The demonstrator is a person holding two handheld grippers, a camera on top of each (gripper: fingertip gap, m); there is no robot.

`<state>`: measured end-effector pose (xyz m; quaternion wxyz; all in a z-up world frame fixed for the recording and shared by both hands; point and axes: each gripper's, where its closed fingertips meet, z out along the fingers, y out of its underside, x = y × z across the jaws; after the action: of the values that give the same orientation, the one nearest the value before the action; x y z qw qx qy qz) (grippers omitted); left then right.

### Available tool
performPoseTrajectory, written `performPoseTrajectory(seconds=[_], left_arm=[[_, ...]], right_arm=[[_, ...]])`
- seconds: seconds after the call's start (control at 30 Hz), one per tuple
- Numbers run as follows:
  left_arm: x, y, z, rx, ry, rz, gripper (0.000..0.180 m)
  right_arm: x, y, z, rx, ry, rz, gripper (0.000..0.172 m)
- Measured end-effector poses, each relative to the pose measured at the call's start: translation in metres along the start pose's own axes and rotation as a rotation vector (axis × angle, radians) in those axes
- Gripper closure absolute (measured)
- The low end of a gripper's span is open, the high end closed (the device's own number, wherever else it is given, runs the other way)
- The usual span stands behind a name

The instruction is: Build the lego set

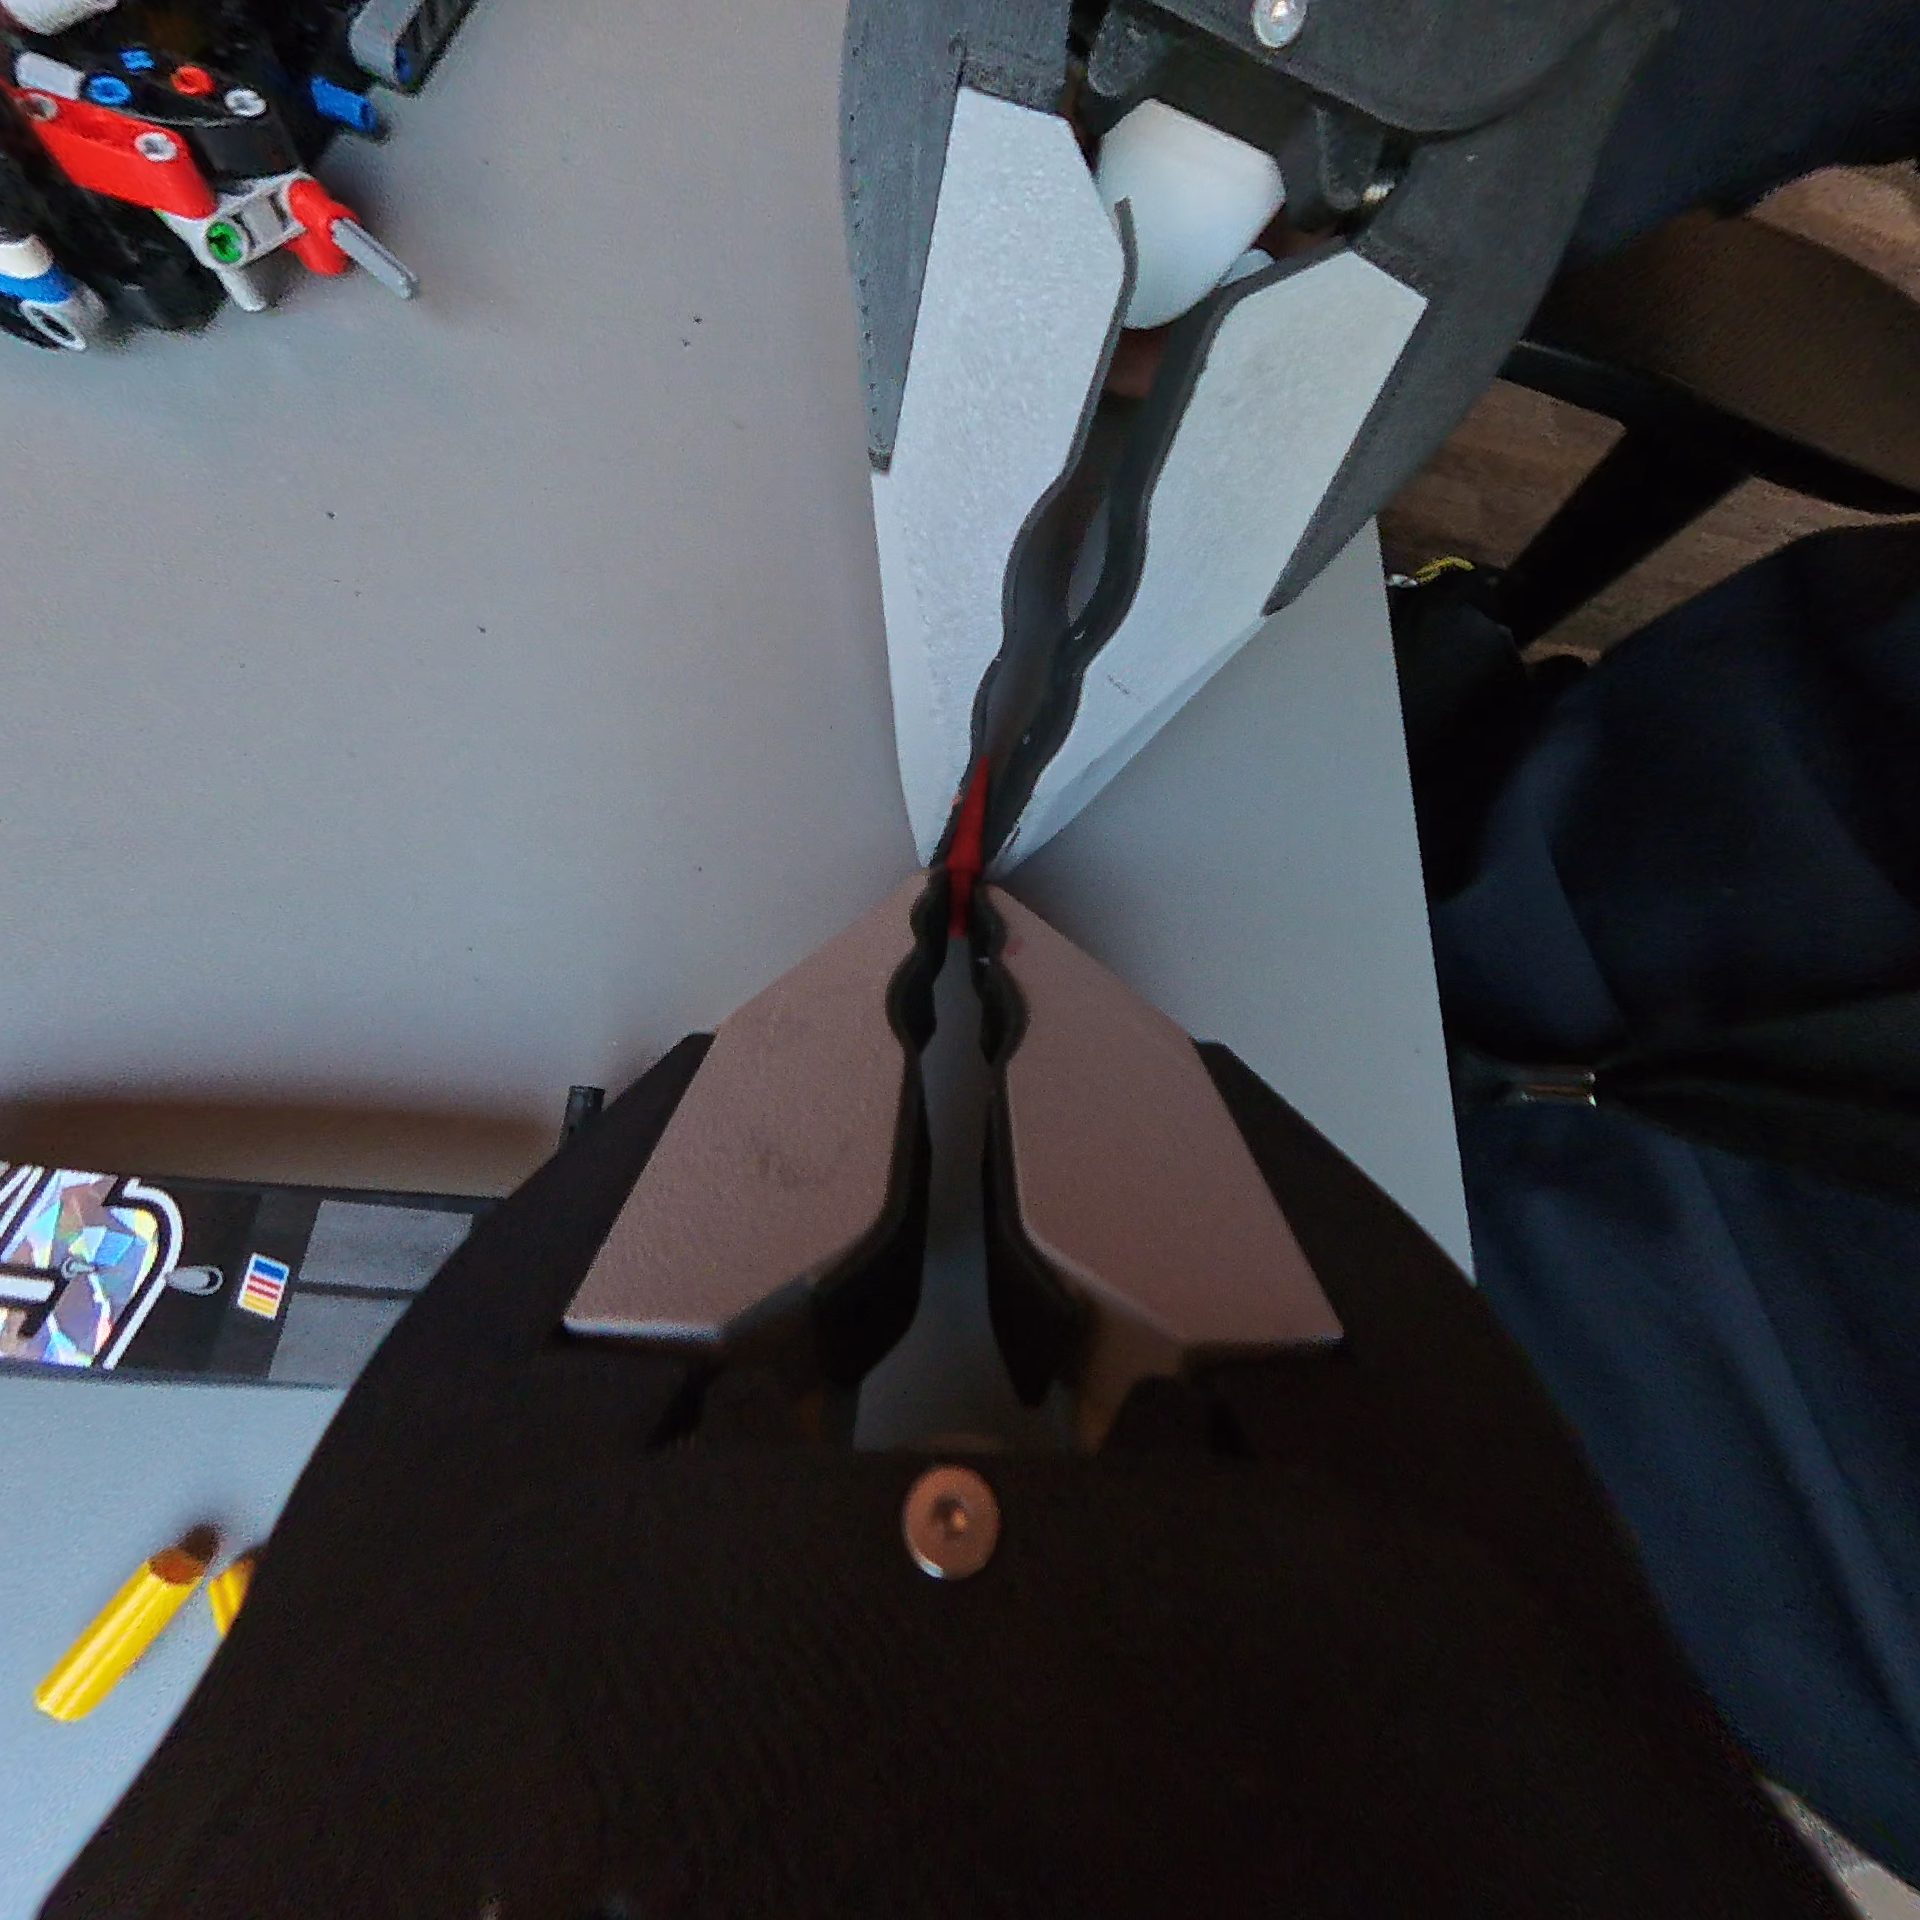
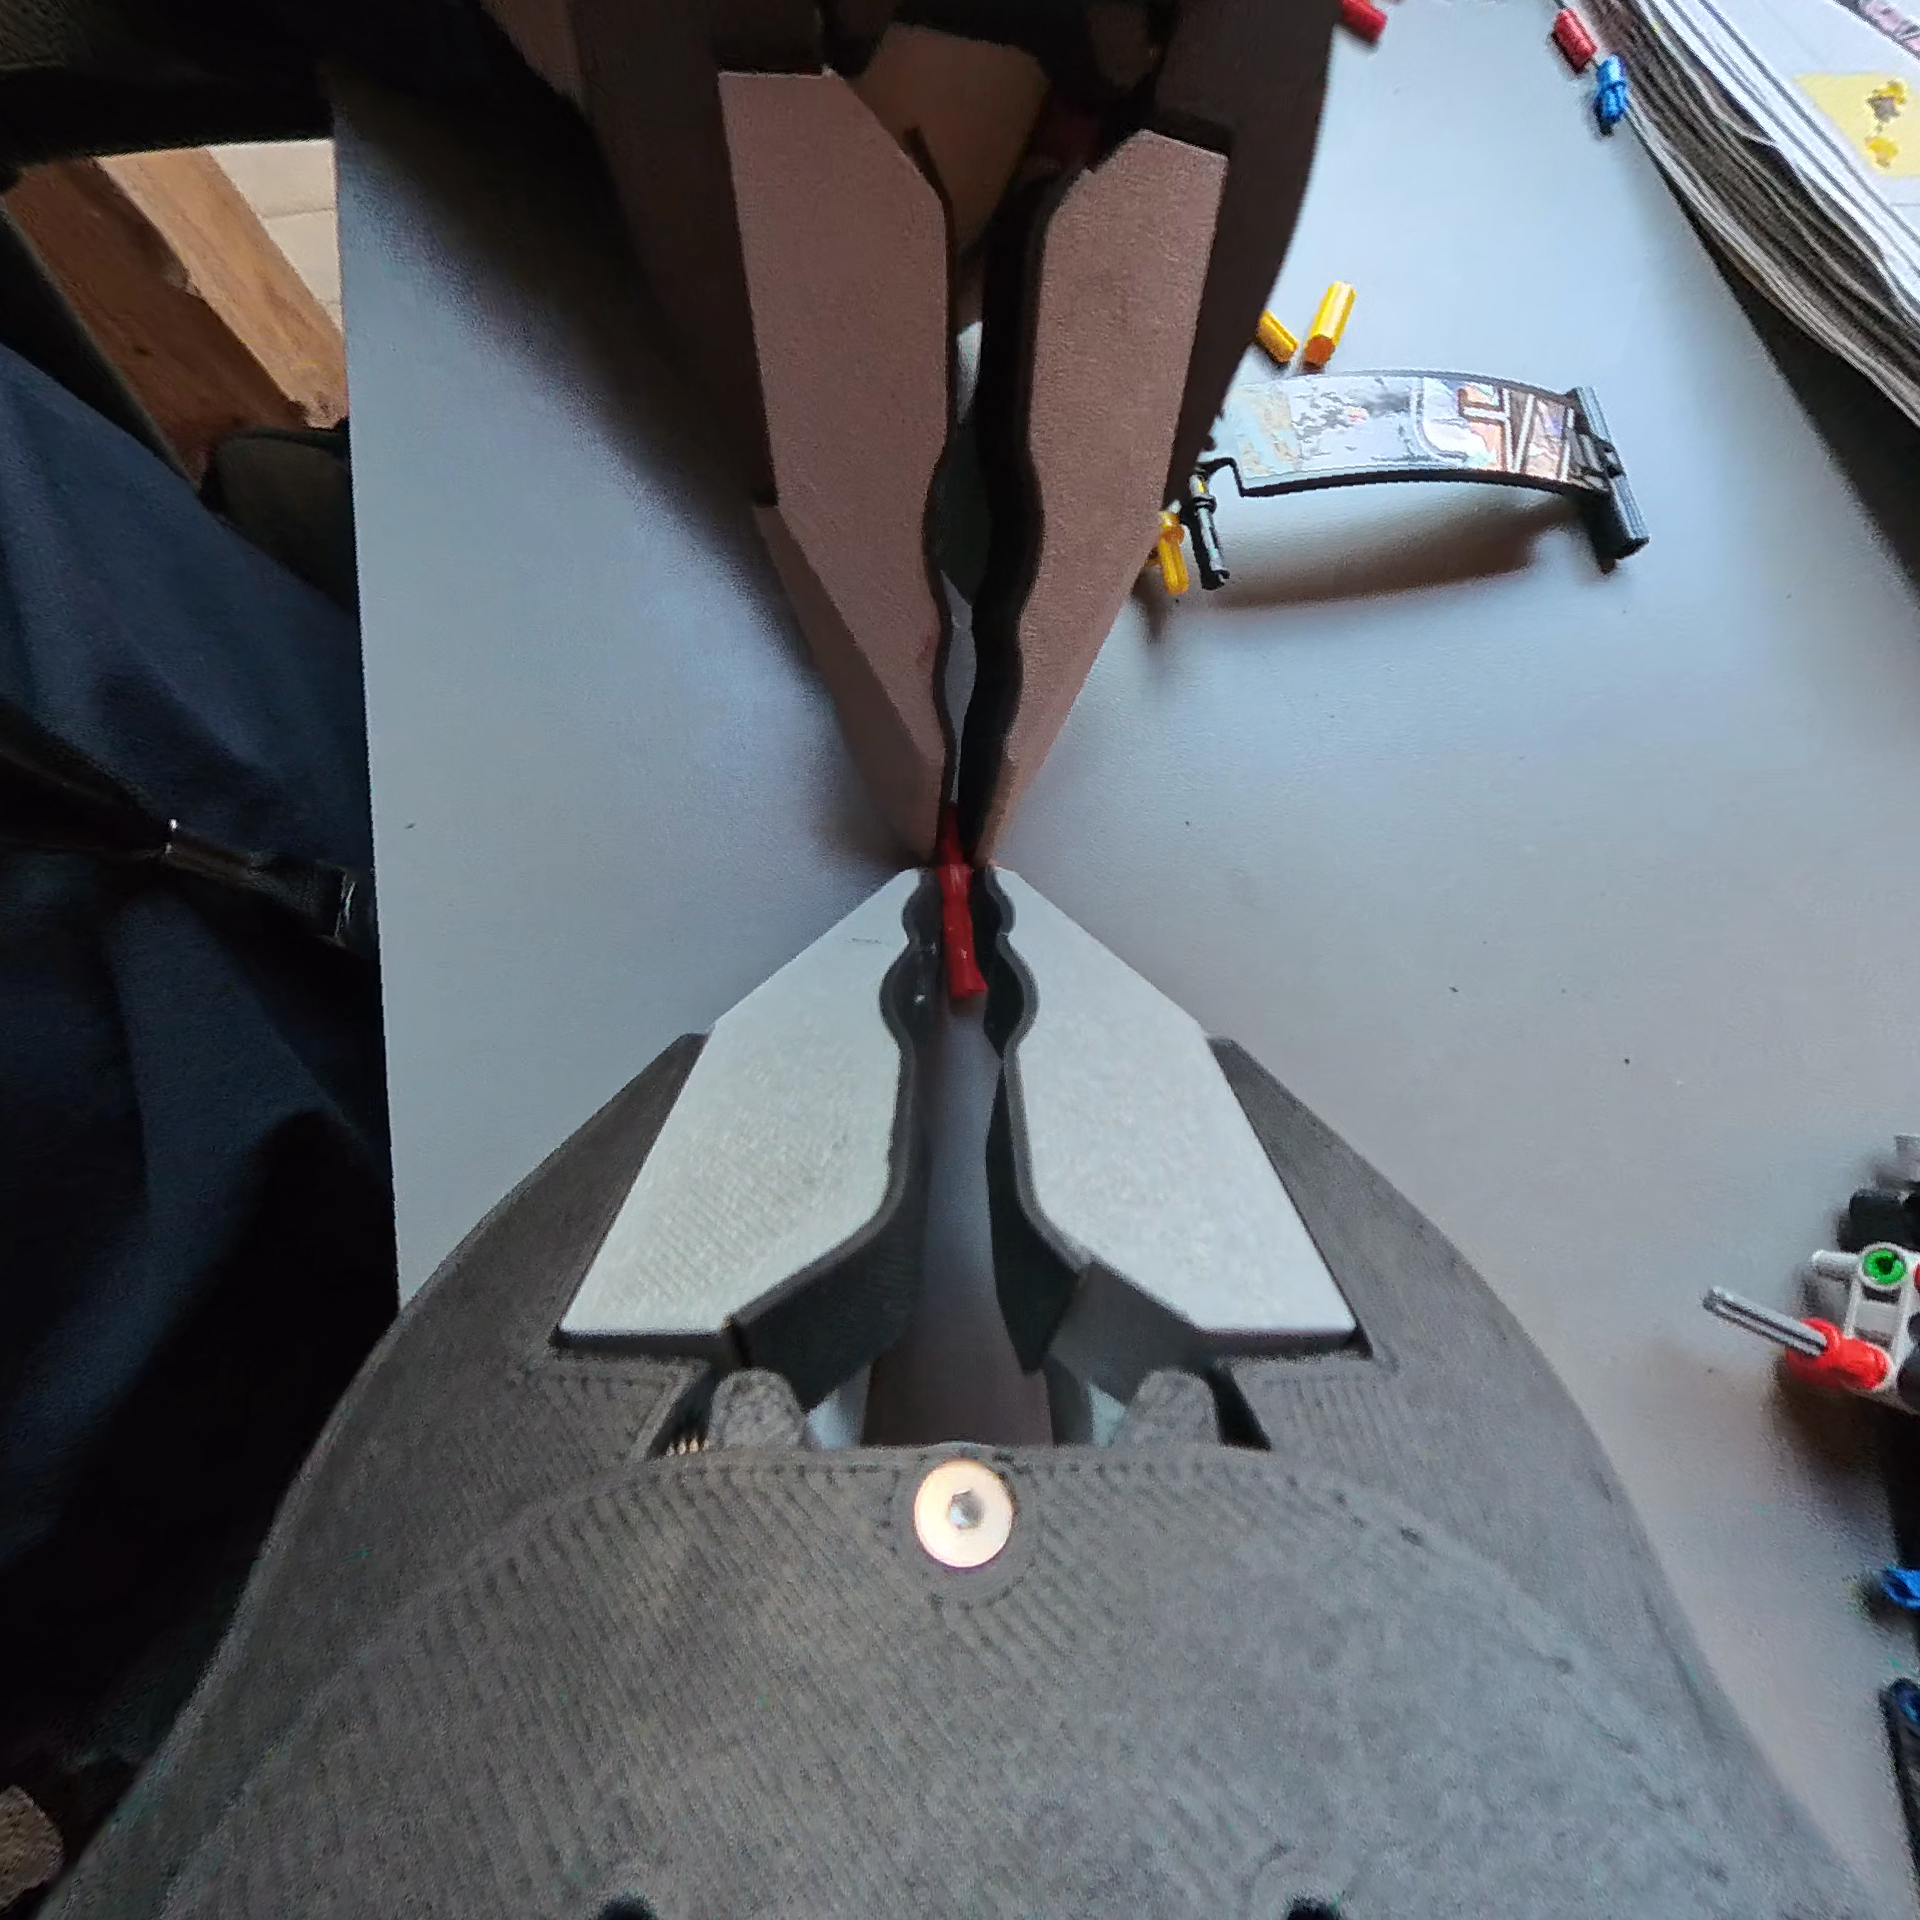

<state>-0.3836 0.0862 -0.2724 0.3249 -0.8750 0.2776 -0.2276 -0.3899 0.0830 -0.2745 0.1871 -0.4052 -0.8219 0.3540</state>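
Spanning both claws: small red pin, held in air above grey table near its edge. Left claw closed tight on one end, brown fingers. Right claw closed on other end, grey fingers; tips nearly meet. Around: brick model, yellow pegs, curved stickered panel, booklet stack. Progress: cannot judge beyond shared grip.

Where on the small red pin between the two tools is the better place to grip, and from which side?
Grip the red pin on its shaft, end-on along its axis: it is thin and long, and both tools, right and left, already clamp opposite ends tip to tip.
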Motion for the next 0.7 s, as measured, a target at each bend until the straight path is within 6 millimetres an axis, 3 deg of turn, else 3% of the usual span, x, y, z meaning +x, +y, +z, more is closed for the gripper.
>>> performPoseTrajectory(seconds=[0.3,0.37,0.5,0.7], left_arm=[[-0.005,-0.001,-0.001,0.025,-0.040,-0.007,0.179],[-0.006,-0.002,-0.002,0.030,-0.060,0.016,0.179],[-0.008,-0.001,-0.004,0.034,-0.038,-0.008,0.179],[-0.011,-0.002,-0.007,0.057,-0.014,-0.062,0.179]], right_arm=[[0.007,-0.001,-0.002,0.018,-0.029,0.128,0.166],[0.009,-0.003,-0.004,0.038,-0.044,0.170,0.148],[0.009,-0.010,-0.012,0.108,-0.086,0.215,0.141],[0.009,-0.001,-0.006,0.035,-0.090,0.223,0.150]])
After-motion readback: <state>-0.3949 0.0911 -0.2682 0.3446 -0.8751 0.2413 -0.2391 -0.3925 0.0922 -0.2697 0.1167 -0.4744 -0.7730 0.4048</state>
